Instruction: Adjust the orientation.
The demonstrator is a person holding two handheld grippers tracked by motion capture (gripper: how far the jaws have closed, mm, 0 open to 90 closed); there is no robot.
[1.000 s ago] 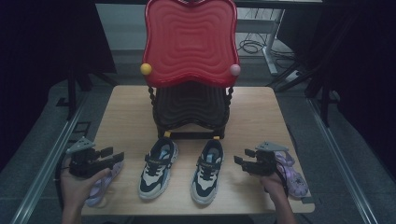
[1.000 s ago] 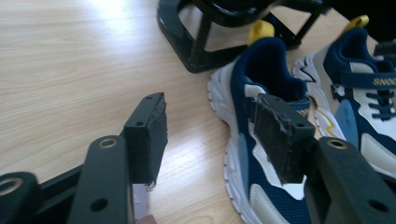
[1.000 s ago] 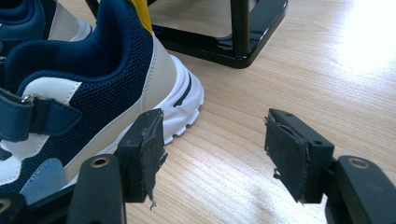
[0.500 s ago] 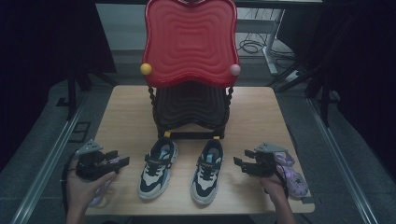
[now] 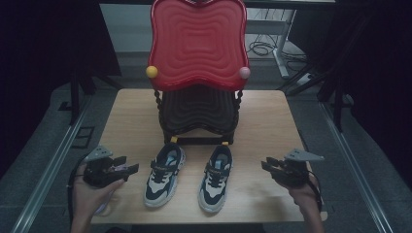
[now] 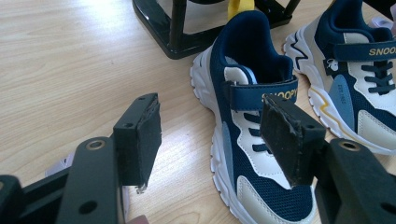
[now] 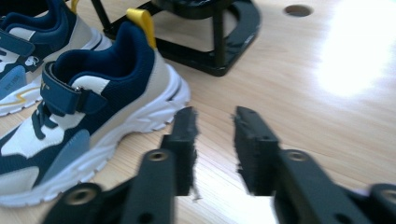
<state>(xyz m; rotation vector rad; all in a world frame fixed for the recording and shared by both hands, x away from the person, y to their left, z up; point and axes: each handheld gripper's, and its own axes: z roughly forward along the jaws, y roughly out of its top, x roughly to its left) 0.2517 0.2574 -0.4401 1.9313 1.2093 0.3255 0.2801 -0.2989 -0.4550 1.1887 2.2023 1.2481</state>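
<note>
Two navy, white and grey child's trainers stand side by side on the wooden table (image 5: pixel 131 121), the left shoe (image 5: pixel 164 174) (image 6: pixel 247 70) and the right shoe (image 5: pixel 216 177) (image 7: pixel 93 102). My left gripper (image 5: pixel 130 168) (image 6: pixel 210 116) hovers just left of the left shoe. Its jaws have just been opening and stand wide with nothing between them. My right gripper (image 5: pixel 266 165) (image 7: pixel 214 116) hangs right of the right shoe, jaws pointing towards its heel. Its jaws have just been closing to a narrow gap, and nothing is between them.
A small chair with a wavy red back (image 5: pixel 197 43) and a dark seat and frame (image 5: pixel 197 114) stands behind the shoes. A pale purple item (image 5: pixel 103 208) lies under my left hand near the front edge. Bare wood lies on both sides of the chair.
The right gripper has lifted and shifted right, its jaws now much narrower, and it covers where a purple shoe lay. The left gripper has barely moved.
</note>
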